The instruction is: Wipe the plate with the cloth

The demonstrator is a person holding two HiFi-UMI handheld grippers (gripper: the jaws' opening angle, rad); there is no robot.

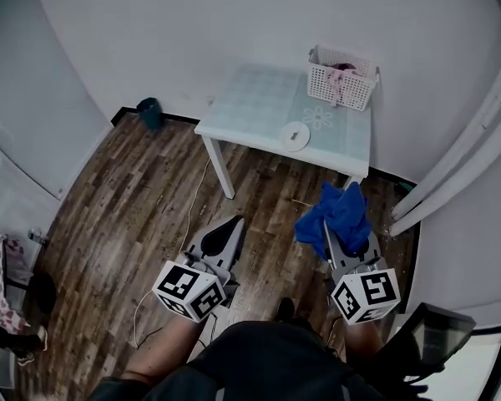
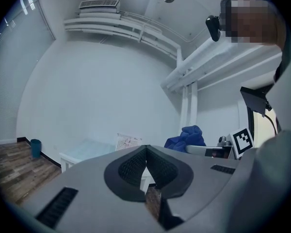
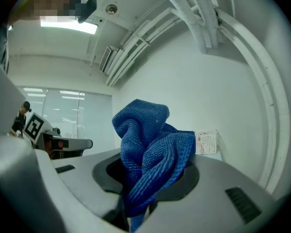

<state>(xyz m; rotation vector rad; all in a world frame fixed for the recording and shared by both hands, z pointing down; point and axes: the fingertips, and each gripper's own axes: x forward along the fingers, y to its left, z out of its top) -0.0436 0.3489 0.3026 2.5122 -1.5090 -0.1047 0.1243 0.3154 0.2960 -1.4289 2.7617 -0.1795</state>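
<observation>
Approach step: the right gripper (image 1: pixel 332 234) has its fingers clamped on the blue cloth (image 1: pixel 341 210); the left gripper (image 1: pixel 232 223) is empty, fingers together. The plate (image 1: pixel 295 135) lies on the far table (image 1: pixel 250 107) (by its near edge), well apart from both. Next, I judge: bring the cloth onto it.

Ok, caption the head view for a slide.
Right gripper grips a blue cloth, left gripper shut and empty, both short of the table with plate and basket.
</observation>
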